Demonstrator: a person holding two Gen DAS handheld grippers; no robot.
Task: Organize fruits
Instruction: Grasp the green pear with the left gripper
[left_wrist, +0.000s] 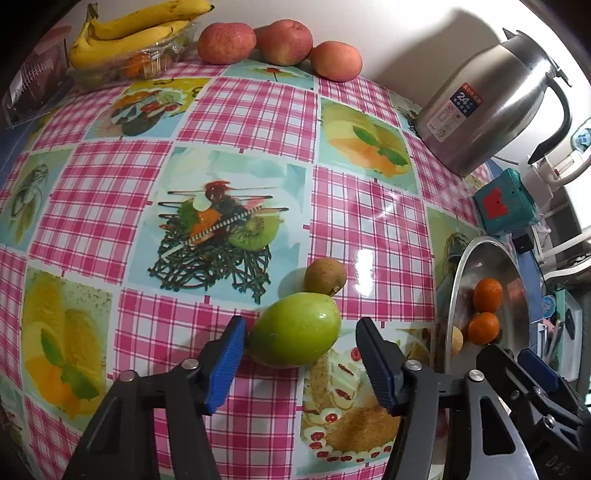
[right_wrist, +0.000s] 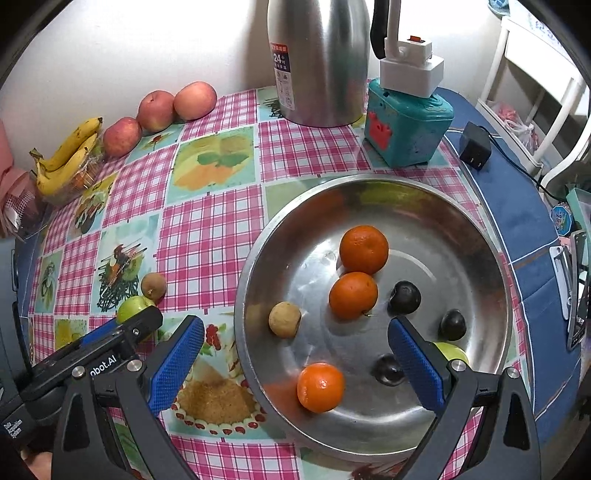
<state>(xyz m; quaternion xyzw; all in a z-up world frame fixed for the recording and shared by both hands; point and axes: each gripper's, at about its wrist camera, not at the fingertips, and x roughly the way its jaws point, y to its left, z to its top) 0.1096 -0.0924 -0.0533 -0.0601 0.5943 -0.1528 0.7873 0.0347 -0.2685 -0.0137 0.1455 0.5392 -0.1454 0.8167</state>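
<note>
Fruit partly gathered: three oranges (right_wrist: 364, 249) and several plums (right_wrist: 404, 297) are held in the metal bowl (right_wrist: 491, 266). A green fruit (left_wrist: 295, 334) on the tablecloth (left_wrist: 236, 107) is straddled, unclamped, by the left gripper (left_wrist: 301, 363); the right gripper (right_wrist: 295, 363) is parted, empty.

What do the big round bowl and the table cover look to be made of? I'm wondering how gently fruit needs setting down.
The bowl looks like stainless steel with a brushed, shiny finish: it mirrors the oranges and shows fine scuffs. The table cover looks like glossy plastic or oilcloth rather than woven fabric, though that is less sure: its printed checks carry a sharp glare spot and it lies smooth.
</note>
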